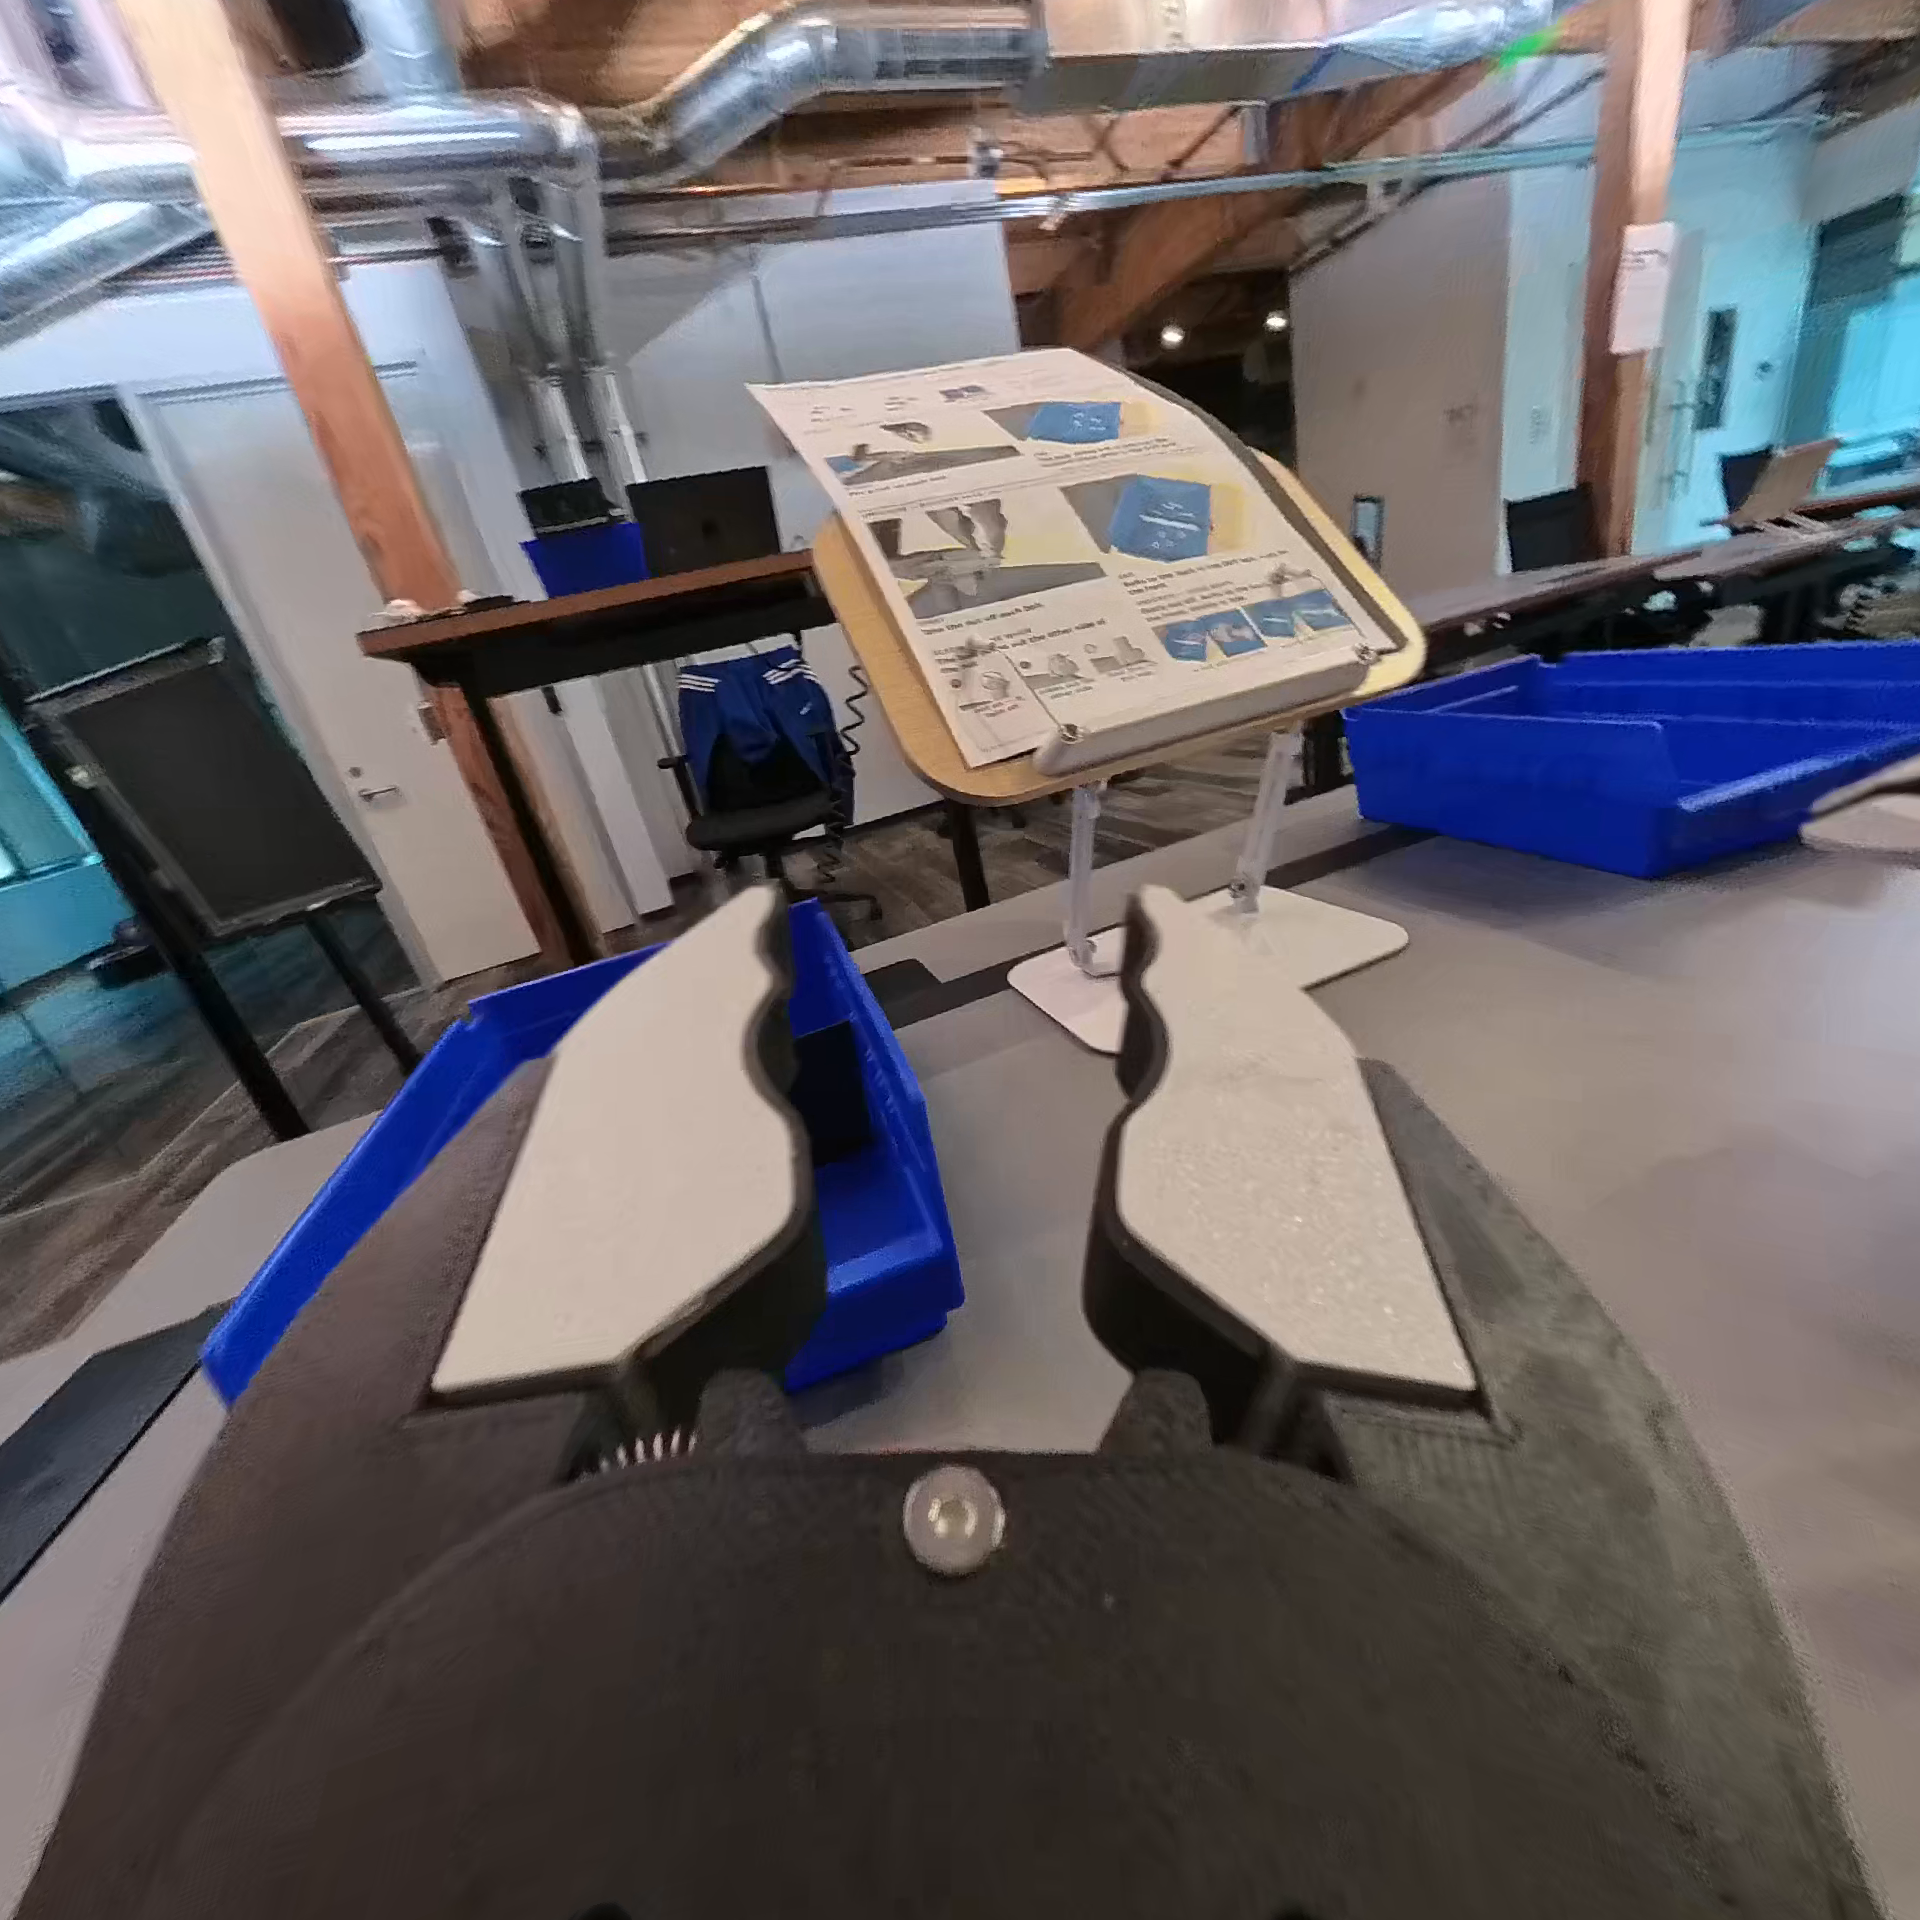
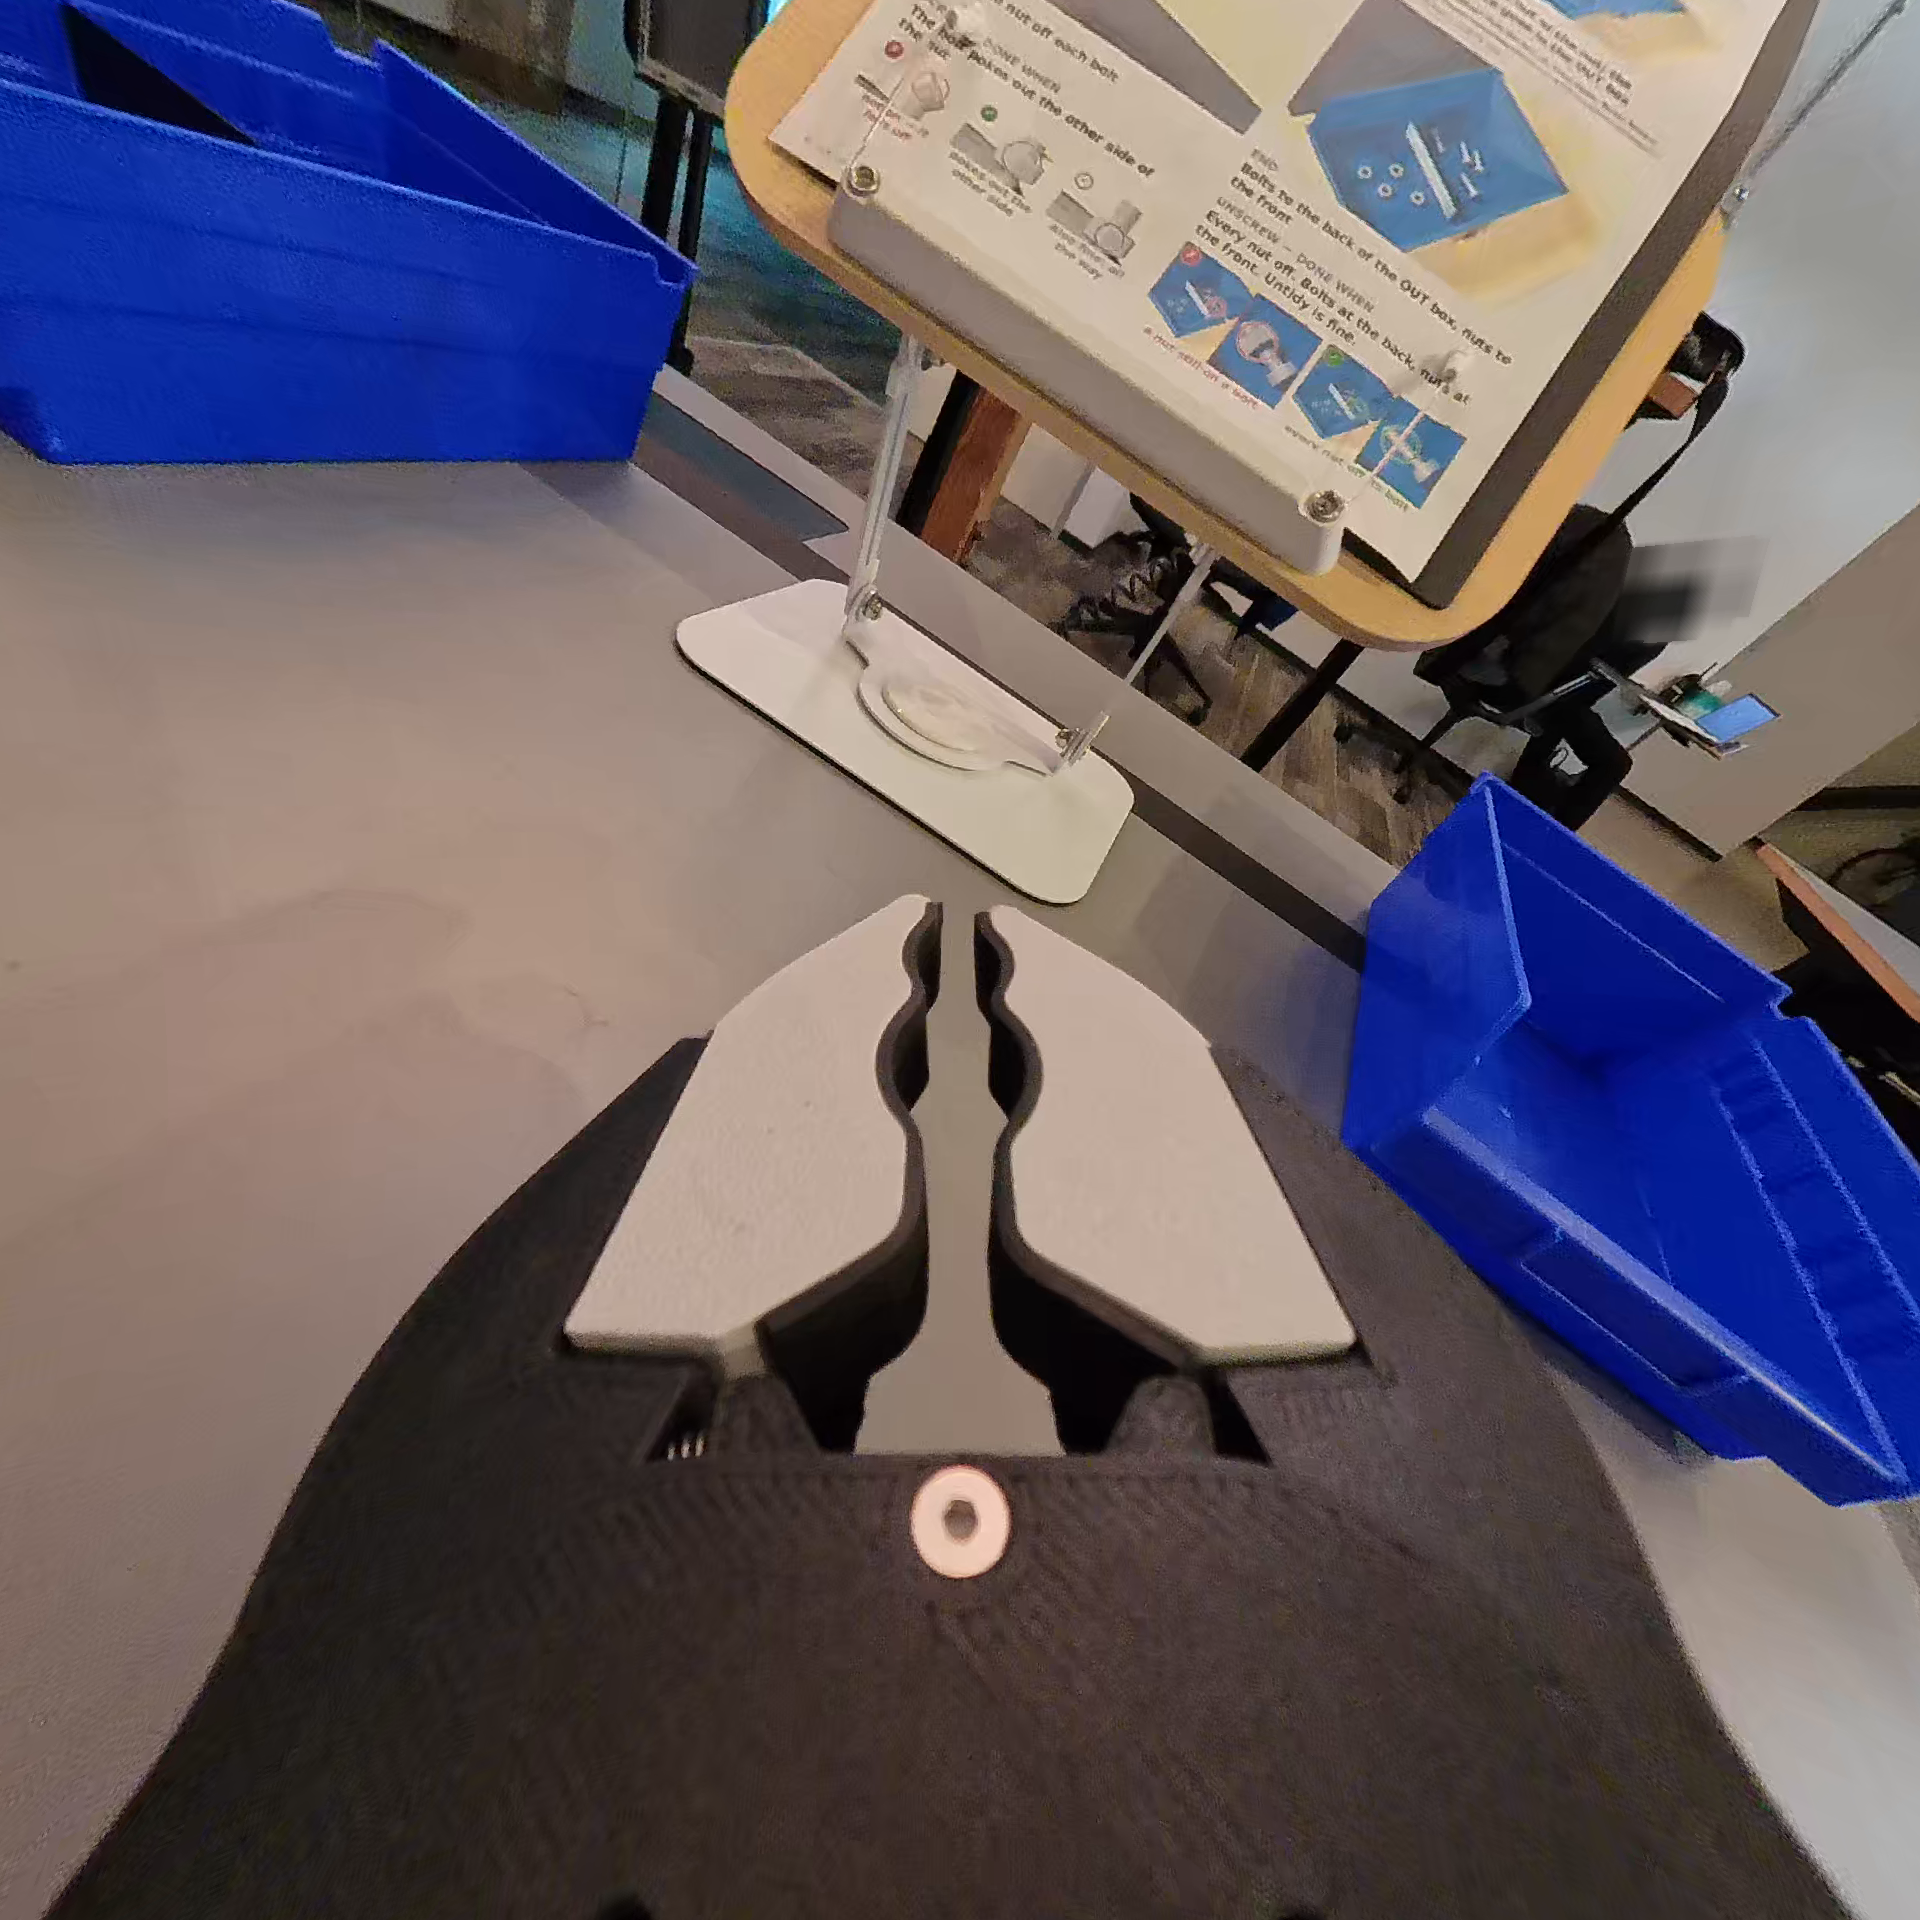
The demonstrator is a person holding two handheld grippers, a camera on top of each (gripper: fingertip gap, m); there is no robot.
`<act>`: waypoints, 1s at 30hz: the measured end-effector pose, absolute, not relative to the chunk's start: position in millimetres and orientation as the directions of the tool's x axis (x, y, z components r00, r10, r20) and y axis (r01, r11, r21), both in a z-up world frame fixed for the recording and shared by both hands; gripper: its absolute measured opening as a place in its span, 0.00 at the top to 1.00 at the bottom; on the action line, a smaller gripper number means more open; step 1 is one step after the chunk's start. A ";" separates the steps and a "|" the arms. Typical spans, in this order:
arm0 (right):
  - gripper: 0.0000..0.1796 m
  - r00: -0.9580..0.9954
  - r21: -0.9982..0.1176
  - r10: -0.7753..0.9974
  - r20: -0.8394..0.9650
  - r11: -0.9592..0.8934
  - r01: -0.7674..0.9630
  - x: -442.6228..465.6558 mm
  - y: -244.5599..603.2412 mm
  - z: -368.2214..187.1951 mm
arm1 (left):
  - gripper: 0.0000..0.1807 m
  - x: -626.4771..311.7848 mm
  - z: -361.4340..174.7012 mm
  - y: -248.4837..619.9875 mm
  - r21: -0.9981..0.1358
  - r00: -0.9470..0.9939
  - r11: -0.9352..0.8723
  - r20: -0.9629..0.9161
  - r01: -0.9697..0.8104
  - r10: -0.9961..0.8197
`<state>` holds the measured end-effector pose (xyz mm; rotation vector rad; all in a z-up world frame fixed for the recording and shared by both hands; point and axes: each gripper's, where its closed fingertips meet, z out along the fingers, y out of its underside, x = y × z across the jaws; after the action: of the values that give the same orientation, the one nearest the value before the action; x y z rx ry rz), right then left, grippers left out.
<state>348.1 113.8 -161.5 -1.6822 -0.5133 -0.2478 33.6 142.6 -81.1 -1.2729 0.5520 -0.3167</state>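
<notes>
My left gripper (image 1: 956,914) is open and empty, held above the grey table (image 1: 1558,1195). A small blue bin (image 1: 894,1268) sits just under and behind its left finger. My right gripper (image 2: 954,920) is shut with only a thin slit between the fingers and holds nothing. It points at the white base (image 2: 935,790) of a stand that carries a printed instruction sheet (image 2: 1247,208). The same sheet (image 1: 1091,561) stands ahead of the left gripper. A small blue bin (image 2: 1610,1143) lies to the right gripper's right.
A wide blue tray bin stands at the table's far side (image 1: 1558,769), to the right gripper's far left (image 2: 312,312). Beyond the table edge are a wooden desk (image 1: 603,613), an office chair with a blue garment (image 1: 758,727), a dark board on a stand (image 1: 208,790) and a seated person (image 2: 1558,603). Tip to tip, the grippers are about 35 cm apart.
</notes>
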 end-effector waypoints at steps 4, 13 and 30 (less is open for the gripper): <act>0.94 0.897 -0.898 0.186 0.402 -0.111 0.426 366.3 116.3 -169.1 | 0.79 39.5 -90.2 162.9 -0.942 0.811 0.275 -0.310 -0.192 -0.496; 0.87 0.926 -0.925 0.245 0.288 -0.178 0.335 382.2 130.3 -180.9 | 0.65 32.4 -92.1 217.9 -0.954 0.812 0.223 -0.290 -0.201 -0.506; 0.89 0.888 -0.909 0.237 0.393 -0.046 0.415 396.5 193.8 -181.0 | 0.76 -11.1 -114.8 270.9 -0.926 0.859 0.296 -0.340 -0.235 -0.381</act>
<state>396.5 193.8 -181.0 -1.6343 -0.5135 -0.1545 -11.1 270.9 -114.8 -1.2867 0.5672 -0.1044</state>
